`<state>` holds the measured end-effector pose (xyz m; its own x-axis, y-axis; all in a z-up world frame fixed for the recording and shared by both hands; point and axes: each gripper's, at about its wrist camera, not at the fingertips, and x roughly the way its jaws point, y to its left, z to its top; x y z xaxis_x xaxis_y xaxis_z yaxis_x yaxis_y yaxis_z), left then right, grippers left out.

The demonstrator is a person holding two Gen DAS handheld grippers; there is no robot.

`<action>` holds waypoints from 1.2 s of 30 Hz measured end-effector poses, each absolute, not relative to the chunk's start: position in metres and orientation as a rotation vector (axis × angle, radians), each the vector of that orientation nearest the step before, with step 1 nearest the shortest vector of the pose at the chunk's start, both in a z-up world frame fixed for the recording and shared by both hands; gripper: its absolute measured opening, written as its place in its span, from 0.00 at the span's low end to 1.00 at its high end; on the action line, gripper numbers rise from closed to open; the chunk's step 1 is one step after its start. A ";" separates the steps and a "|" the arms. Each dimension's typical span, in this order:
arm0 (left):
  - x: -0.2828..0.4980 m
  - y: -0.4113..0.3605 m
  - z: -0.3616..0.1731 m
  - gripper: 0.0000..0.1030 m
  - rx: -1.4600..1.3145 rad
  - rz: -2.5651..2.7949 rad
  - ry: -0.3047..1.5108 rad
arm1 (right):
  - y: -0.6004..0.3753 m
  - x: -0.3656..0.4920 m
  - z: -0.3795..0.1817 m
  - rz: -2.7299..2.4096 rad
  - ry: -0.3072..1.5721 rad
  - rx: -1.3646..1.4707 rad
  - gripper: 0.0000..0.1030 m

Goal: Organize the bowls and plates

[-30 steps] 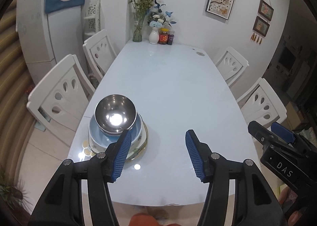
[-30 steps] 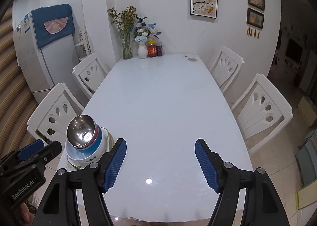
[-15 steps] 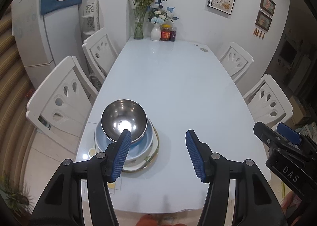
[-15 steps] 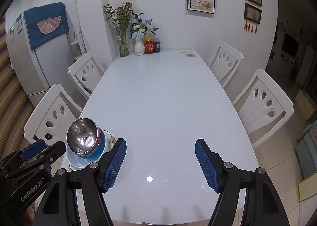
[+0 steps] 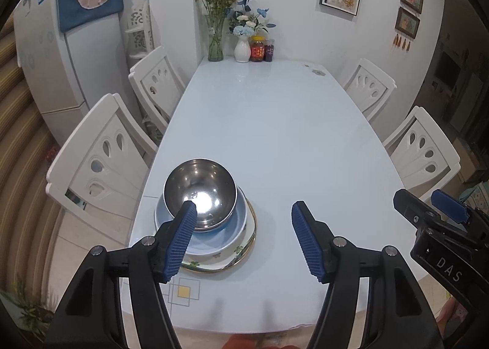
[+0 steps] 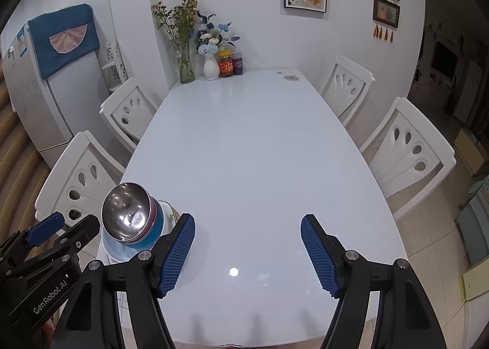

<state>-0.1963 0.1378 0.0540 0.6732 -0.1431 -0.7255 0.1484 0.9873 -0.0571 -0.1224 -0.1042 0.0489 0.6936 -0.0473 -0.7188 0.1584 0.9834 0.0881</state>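
We hold both tools above the near end of the white table (image 5: 275, 135). The left gripper (image 5: 241, 239) has its fingers spread wide and grasps nothing; the right gripper (image 6: 247, 248) is also spread wide and empty.

The things of the task already stand in one stack at the near left corner of the table: a steel bowl (image 5: 200, 193) on top, a blue bowl (image 5: 211, 236) under it, and a flowered plate (image 5: 241, 252) at the bottom. In the right view the steel bowl (image 6: 126, 211) looks high on the stack, and we see perhaps one more rim below it, but we cannot tell this for sure.

We judge that the main risk is the place of the stack. It stands close to the left edge of the table, so a push from the right could slide it toward the edge, where a chair (image 5: 101, 162) stands just beside. The table looks glossy, so the plate may slide easily. The left finger of the left gripper is in front of the steel bowl; if we lower it carelessly, it could hit the rim and tip the bowl. The far vases (image 5: 243, 49) are well apart and not in danger.
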 end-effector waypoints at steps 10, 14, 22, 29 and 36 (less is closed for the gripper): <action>-0.191 0.139 0.053 0.61 0.010 -0.169 0.829 | -0.105 -0.120 0.047 -0.119 0.808 0.154 0.68; -0.190 0.138 0.053 0.61 0.012 -0.167 0.830 | -0.107 -0.117 0.047 -0.117 0.813 0.158 0.68; -0.182 0.134 0.050 0.61 0.023 -0.169 0.851 | -0.110 -0.113 0.045 -0.116 0.821 0.165 0.68; -0.181 0.132 0.051 0.68 0.029 -0.160 0.844 | -0.113 -0.112 0.045 -0.120 0.820 0.170 0.68; -0.180 0.132 0.051 0.69 0.028 -0.161 0.844 | -0.114 -0.111 0.044 -0.115 0.827 0.178 0.68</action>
